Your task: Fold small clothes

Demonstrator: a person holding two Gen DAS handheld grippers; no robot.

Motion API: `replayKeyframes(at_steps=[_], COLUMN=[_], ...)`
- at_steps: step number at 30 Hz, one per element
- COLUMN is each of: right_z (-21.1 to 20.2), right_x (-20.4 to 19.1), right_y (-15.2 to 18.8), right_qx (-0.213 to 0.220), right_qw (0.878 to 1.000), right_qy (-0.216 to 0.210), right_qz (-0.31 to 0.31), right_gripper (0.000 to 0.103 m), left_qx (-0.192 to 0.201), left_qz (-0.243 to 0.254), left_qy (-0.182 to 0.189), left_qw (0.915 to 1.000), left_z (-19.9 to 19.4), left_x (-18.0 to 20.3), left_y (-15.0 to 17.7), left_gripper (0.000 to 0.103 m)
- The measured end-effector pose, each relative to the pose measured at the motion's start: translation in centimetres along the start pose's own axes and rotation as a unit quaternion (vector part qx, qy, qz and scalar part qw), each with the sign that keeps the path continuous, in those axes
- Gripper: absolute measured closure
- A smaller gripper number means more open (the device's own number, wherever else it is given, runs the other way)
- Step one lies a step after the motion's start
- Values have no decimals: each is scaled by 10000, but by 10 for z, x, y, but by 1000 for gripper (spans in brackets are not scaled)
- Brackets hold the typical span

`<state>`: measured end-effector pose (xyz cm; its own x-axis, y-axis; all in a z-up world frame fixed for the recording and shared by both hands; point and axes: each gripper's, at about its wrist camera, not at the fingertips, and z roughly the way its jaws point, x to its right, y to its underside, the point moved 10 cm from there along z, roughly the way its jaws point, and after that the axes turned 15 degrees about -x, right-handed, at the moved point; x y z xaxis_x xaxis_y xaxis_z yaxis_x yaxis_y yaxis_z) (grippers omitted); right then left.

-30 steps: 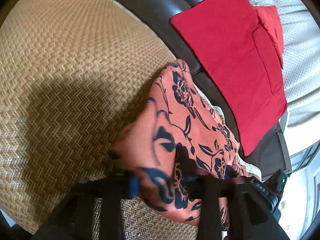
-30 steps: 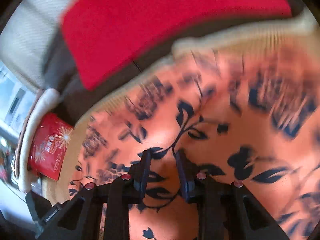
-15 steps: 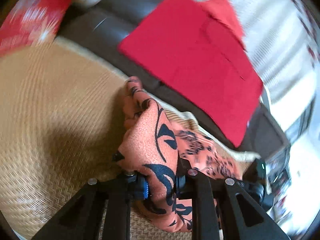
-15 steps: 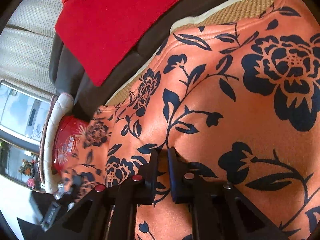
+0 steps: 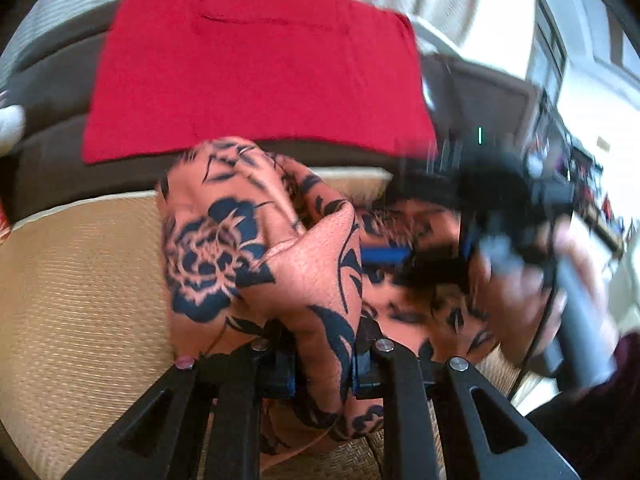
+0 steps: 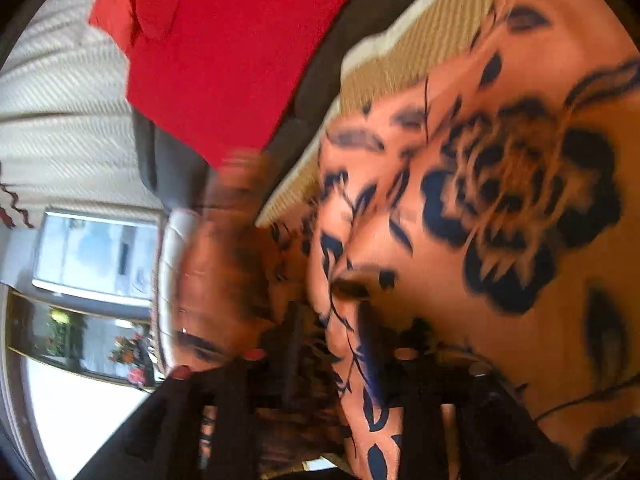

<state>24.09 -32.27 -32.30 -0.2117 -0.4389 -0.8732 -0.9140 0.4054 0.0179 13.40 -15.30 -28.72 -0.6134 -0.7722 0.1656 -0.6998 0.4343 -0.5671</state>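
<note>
The left gripper (image 5: 324, 364) has its fingers pinched narrow on a bunched fold of the orange cloth with dark flowers (image 5: 248, 248). One second ago these fingers stood wider around the cloth; now they squeeze it tight. The cloth is lifted into a hump over the woven tan mat (image 5: 80, 300), where before it lay lower and more spread out. The view has turned too: the red cloth (image 5: 256, 68) on the dark sofa (image 5: 52, 80) was off to the upper right, and now it sits straight across the top.

The right gripper (image 6: 332, 344) has fingers that are opening. Half a second ago they were almost closed on the flat flowered cloth. Now a fold of the orange cloth (image 6: 500, 208) hangs in the gap between them, but the picture is too blurry to tell if they press on it.

In the left view, the right gripper (image 5: 440, 256) and the person's hand (image 5: 520, 292) have come in close on the right side, blurred, just beside the cloth hump.
</note>
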Motion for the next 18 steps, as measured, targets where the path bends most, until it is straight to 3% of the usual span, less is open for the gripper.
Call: replayKeyframes(at_steps=[2,5,9,13,14,15,16,18], right_z=[-9,-6,19,36,39,39,38,34], right_x=[-5,-14,-25,-38,-41,-42,-44,-51], right_y=[-6,-20,-33,-44,-46,-46,-48,-47], right_qx=[137,174,-250,-247,-249,-274,-325,-276], right_qw=[9993,9981,9978,9959,9945,9924,9884,9797], right_qy=[-358,-576,-453,168,300,418,644,1077], right_qz=[-26,-148,-412,-858,-977,-1128,-1339,-1668], right_gripper=[29,29,29,29,40,84,89,90], left_qx=[-62,-52,-60,-69,-77,-88,-95,-71], left_qz=[159,265,353,525,570,611,654,740], left_qy=[-83,-157,-206,-337,-377,-406,-410,-342], left_qw=[9998,9995,9991,9980,9976,9973,9970,9966], left_z=[6,1,5,8,7,6,7,9], left_x=[5,7,11,22,23,25,31,45], left_y=[1,8,6,-3,-3,-5,-9,-21], left_gripper=[85,85,85,85,85,85,85,85])
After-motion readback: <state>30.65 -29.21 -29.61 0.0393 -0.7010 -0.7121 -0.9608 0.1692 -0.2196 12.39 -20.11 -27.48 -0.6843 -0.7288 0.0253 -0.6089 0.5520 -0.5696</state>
